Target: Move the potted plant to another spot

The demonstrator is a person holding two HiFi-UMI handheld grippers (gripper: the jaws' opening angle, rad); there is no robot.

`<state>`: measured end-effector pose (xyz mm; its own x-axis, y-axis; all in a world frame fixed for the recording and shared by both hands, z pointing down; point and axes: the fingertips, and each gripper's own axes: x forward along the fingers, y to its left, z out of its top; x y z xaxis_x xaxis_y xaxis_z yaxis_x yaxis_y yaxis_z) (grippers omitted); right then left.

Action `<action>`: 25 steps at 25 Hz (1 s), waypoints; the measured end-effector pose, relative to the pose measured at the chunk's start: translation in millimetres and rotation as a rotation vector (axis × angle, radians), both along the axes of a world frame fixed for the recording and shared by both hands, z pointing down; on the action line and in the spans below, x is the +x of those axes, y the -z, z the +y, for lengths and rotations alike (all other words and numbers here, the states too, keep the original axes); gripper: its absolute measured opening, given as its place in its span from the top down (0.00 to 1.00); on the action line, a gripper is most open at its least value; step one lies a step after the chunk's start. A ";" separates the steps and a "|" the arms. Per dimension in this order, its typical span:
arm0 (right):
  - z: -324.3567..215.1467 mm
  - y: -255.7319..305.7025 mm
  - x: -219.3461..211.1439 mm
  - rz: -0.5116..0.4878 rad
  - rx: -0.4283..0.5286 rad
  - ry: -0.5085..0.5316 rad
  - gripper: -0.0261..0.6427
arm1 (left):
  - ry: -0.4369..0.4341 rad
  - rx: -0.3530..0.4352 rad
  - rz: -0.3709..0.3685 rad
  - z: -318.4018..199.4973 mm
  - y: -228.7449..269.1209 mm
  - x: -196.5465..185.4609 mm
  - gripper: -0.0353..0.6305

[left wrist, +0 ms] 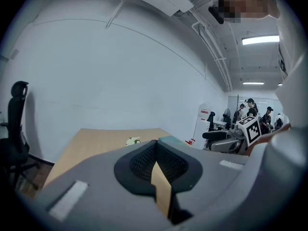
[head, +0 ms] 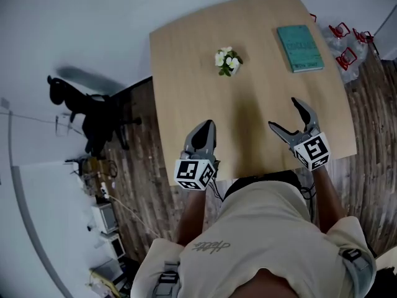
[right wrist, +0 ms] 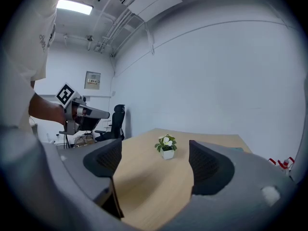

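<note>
There is one potted plant (head: 227, 61) here, a small white pot with white flowers and green leaves. It stands upright on the wooden table (head: 186, 92), in the table's far half and a little left of its middle, with bare wood all round it. The right gripper view has it standing dead ahead (right wrist: 166, 147), well beyond the jaws and touched by nothing.

One teal book (head: 299, 48) lies flat on the table's far right part, well apart from the plant.

Two grippers hang over the table's near edge. The left gripper (head: 208, 126) is at the near left, its jaws pressed together with nothing between them; its own view shows the two dark pads meeting in a single seam (left wrist: 155, 160). The right gripper (head: 283, 113) is at the near right, its jaws spread wide and empty, with only tabletop showing in the gap (right wrist: 156, 162).

The person (head: 273, 228) holding them stands against the table's near edge in a pale T-shirt.

Off the table's left side, on the dark plank floor, stands one black office chair (head: 93, 113). Past the table's far right corner lies a clear plastic bundle with three red handles (head: 344, 42); I cannot tell what is in it.
</note>
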<state>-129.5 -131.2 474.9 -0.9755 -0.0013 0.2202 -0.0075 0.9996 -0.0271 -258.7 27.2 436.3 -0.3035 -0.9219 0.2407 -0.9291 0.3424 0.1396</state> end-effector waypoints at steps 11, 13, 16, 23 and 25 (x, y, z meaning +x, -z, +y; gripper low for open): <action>-24.7 -60.0 -48.4 0.117 0.007 0.133 0.33 | 0.085 -0.053 0.037 -23.8 -13.2 -10.5 0.92; -21.0 -67.8 -62.2 0.122 0.007 0.153 0.33 | 0.103 -0.072 0.043 -18.2 -19.7 -15.8 0.92; -22.6 -82.0 -81.5 0.143 -0.001 0.161 0.33 | 0.120 -0.094 0.063 -14.4 -32.9 -22.5 0.92; -38.6 -109.2 -130.9 0.186 0.009 0.119 0.33 | 0.120 -0.112 0.102 -10.2 -49.3 -33.3 0.92; -44.3 -115.2 -144.0 0.190 0.002 0.119 0.33 | 0.127 -0.113 0.113 -10.5 -54.6 -36.2 0.92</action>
